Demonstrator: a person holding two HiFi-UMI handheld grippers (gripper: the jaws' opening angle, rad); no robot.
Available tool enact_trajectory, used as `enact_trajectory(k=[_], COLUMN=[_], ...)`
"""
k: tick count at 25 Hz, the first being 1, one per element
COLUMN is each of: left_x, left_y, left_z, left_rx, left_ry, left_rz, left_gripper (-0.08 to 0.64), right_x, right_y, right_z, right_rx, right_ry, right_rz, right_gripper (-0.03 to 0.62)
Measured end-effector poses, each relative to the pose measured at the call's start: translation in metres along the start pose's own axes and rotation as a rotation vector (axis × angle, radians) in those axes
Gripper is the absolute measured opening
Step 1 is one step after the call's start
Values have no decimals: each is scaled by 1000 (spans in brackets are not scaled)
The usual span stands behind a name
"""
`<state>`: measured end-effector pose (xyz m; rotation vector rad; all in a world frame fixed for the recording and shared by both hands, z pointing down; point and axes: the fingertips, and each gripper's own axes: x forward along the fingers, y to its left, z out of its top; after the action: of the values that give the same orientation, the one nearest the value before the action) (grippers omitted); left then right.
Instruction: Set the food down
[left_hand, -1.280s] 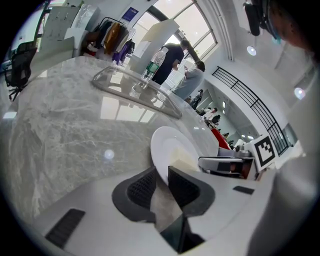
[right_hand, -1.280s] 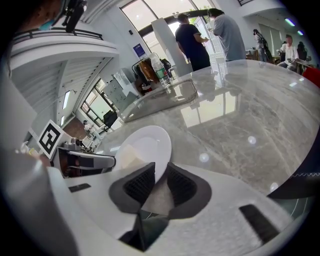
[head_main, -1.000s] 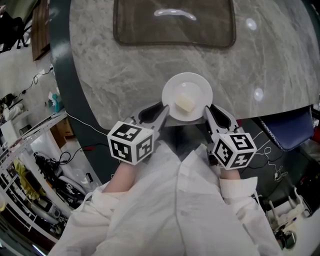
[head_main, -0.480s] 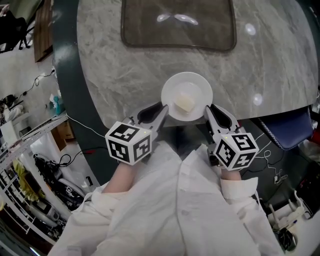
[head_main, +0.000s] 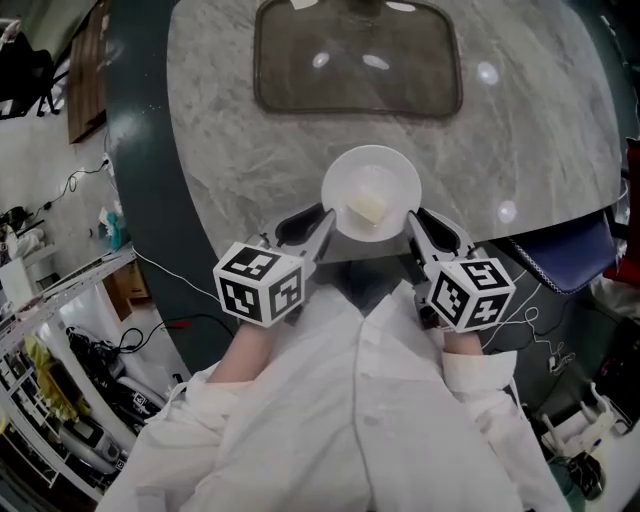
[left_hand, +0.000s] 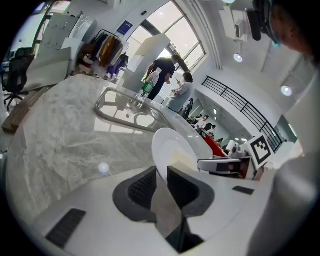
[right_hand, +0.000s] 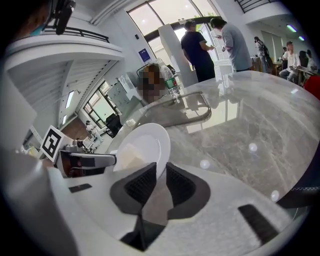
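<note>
A white plate carries a pale yellow block of food and hangs over the near edge of the grey marble table. My left gripper is shut on the plate's left rim, and my right gripper is shut on its right rim. In the left gripper view the plate stands edge-on between the black pads. The right gripper view shows the plate pinched the same way, with the food on it.
A brown glass tray lies on the table beyond the plate. A dark blue chair seat sits at the right by the table's edge. Shelves and cables crowd the floor at the left. People stand far off behind the table.
The plate and both grippers have barely shifted. The table and tray have slid a little lower in the head view as the head moved.
</note>
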<state>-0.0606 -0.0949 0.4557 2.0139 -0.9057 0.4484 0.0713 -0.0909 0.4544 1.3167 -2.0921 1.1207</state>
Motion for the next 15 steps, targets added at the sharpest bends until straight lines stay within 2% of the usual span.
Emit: enact_trajectory(k=[9, 15], left_x=[1, 6], left_y=[6, 14], left_z=[27, 59], left_rx=[35, 55], left_ry=[-38, -61], left_rz=[7, 20], left_gripper=[74, 74], right_x=[5, 18], right_y=[5, 3], right_z=[30, 61], right_rx=[-31, -48], right_ry=[-43, -73], right_rz=[18, 30], right_gripper=[50, 50])
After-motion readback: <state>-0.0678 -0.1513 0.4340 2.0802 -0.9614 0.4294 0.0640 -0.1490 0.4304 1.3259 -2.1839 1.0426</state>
